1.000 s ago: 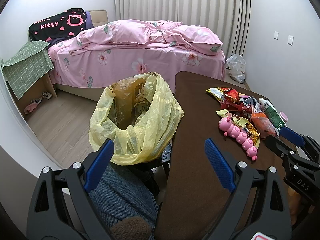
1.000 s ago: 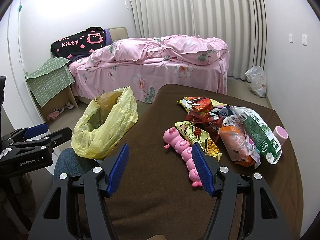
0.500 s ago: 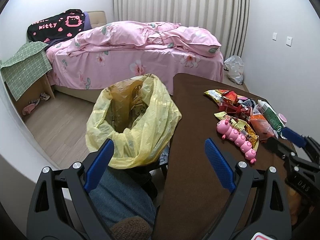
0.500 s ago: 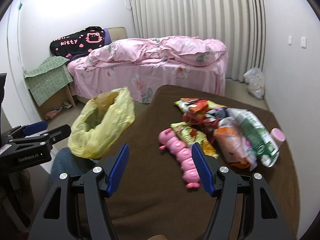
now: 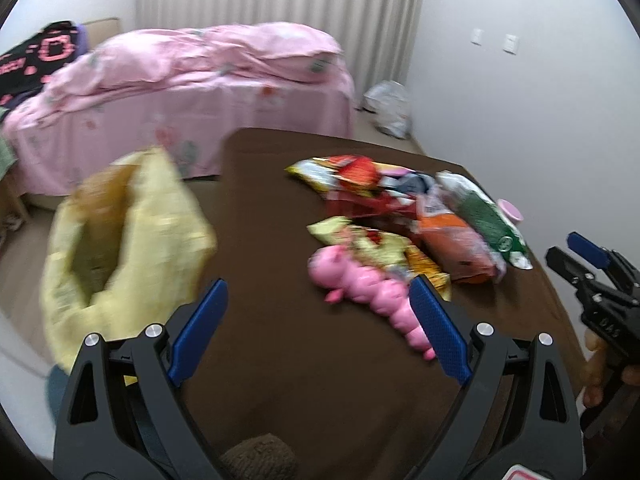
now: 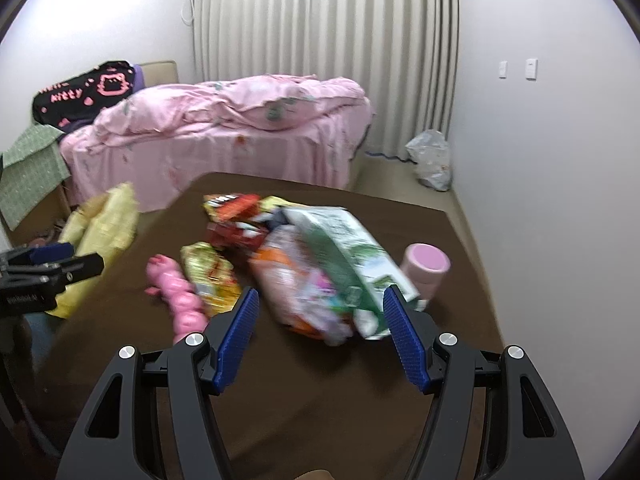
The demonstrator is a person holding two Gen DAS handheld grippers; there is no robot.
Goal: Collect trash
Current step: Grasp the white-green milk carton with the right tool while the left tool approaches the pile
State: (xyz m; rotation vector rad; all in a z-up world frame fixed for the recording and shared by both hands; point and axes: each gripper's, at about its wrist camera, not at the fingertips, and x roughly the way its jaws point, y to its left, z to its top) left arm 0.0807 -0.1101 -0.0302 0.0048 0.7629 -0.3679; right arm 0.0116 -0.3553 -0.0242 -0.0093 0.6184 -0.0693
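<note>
On the table (image 6: pixel 400 392), the wrappers (image 6: pixel 320 264) lie in a pile with the toy (image 6: pixel 180 296) to their left and the cup (image 6: pixel 425 266) to their right, the bag (image 5: pixel 120 248) beside the table's left edge, the bed (image 6: pixel 224 140) behind.

A matt brown cloth covers the table (image 6: pixel 400 400). On it, glossy crinkled snack wrappers (image 6: pixel 320 280) beside a smooth pink plastic toy (image 5: pixel 376 292). Left of the table, a thin yellow bag (image 5: pixel 120 248), seemingly plastic film though blurred.
</note>
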